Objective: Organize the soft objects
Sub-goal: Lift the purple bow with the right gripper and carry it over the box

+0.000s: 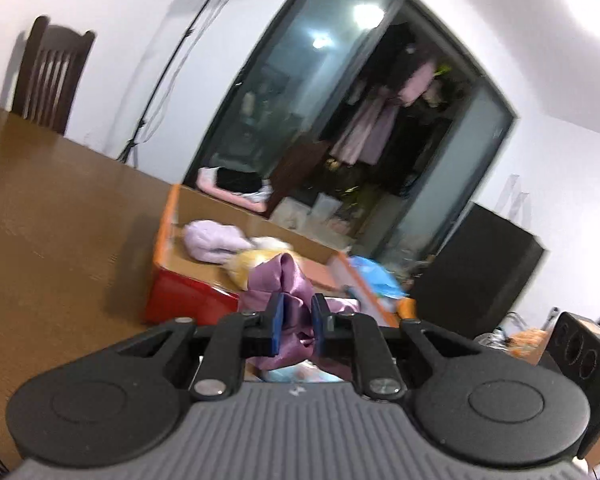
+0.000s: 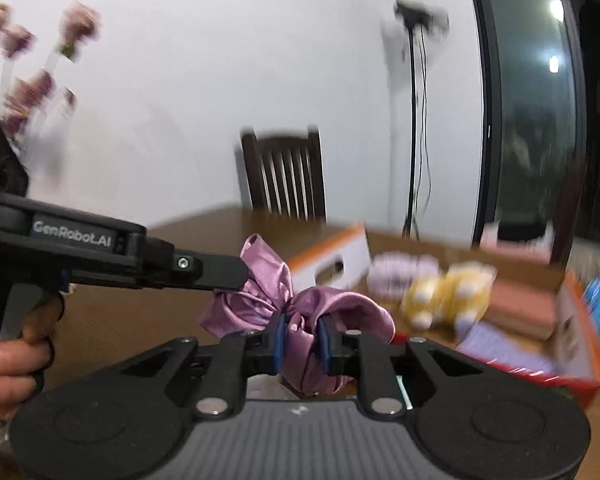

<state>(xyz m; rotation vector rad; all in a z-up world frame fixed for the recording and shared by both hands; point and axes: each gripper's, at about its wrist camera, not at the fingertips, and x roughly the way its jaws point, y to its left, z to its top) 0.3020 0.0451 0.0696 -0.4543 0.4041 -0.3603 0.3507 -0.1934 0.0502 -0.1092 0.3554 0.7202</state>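
Note:
A shiny purple satin cloth (image 1: pixel 278 284) is held in the air between both grippers. My left gripper (image 1: pixel 296 322) is shut on one bunched end of it. My right gripper (image 2: pixel 303 338) is shut on the other end of the cloth (image 2: pixel 300 312). The left gripper (image 2: pixel 228 272) shows from the side in the right wrist view, its fingers clamped on the cloth's left part. Behind stands an open orange cardboard box (image 1: pixel 168 220) holding a lilac plush (image 1: pixel 214 240) and a yellow plush toy (image 1: pixel 246 262). The box (image 2: pixel 332 258) and its toys also show in the right wrist view.
The brown wooden table (image 1: pixel 52 208) carries the box. A dark wooden chair (image 2: pixel 284 176) stands at its far side by the white wall. A light stand (image 1: pixel 168 68) is beside a dark glass door (image 1: pixel 300 92). A blue bag (image 1: pixel 374 276) lies right of the box.

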